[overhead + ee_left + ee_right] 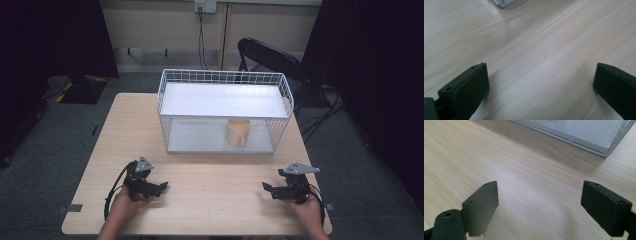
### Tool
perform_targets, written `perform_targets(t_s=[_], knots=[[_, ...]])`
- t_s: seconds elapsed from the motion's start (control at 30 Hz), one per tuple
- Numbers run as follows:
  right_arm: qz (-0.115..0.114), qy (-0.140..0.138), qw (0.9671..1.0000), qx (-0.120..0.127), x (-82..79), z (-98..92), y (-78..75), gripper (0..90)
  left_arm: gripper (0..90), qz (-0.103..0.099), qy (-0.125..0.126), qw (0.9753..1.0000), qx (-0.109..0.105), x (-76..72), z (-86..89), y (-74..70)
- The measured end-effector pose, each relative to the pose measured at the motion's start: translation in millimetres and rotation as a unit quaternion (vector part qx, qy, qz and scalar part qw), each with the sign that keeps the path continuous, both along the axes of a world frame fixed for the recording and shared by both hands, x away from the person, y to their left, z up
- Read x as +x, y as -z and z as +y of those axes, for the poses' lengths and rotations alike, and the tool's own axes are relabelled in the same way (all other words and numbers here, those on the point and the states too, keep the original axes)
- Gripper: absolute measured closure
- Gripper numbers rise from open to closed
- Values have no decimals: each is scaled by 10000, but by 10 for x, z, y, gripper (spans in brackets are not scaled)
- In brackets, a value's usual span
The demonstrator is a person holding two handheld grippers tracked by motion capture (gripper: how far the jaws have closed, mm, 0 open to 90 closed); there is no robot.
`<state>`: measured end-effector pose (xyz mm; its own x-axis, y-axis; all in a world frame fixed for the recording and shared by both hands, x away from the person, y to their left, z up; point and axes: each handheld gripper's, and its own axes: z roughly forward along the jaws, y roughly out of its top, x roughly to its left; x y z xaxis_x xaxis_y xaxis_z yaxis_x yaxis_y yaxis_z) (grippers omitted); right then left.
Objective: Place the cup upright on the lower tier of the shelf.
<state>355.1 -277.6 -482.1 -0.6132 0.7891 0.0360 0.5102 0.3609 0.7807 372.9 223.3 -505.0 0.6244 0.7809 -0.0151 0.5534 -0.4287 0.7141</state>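
A white wire rack (225, 112) with two shelves stands at the middle back of the light wooden table (200, 200). A tan mug (237, 133) sits upright on its lower shelf, right of centre, handle toward the front. My left gripper (161, 188) rests low over the table's front left, open and empty, jaws wide apart (540, 78) above bare wood. My right gripper (268, 190) is at the front right, also open and empty (540, 197). The rack's lower shelf edge (579, 135) lies ahead in the right gripper view, and a corner of the rack (504, 3) in the left gripper view.
A black folding chair (270, 57) stands behind the rack on the grey carpet. Dark curtains hang at both sides. A cable (201, 35) drops from a wall outlet at the back. Bare table stretches between the two grippers and the rack.
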Motion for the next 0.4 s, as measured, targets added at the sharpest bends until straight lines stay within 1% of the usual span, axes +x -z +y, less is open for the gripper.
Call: perform_targets(t_s=[0.1,0.13,0.33,0.37,0.4], knots=[[56,-21,10000,11,-8,1,33,148,0,-1,-1,10000,0,0,0,0],[79,-49,9999,-58,-13,12,56,148,0,0,-1,10000,-1,0,0,0],[52,-63,9999,-92,-24,41,70,144,0,0,1,10000,0,0,0,0],[44,-54,9999,-100,-25,47,66,143,0,0,0,10000,-1,0,0,0],[13,10,10000,-66,-17,60,57,142,0,-1,1,10000,0,0,0,0]])
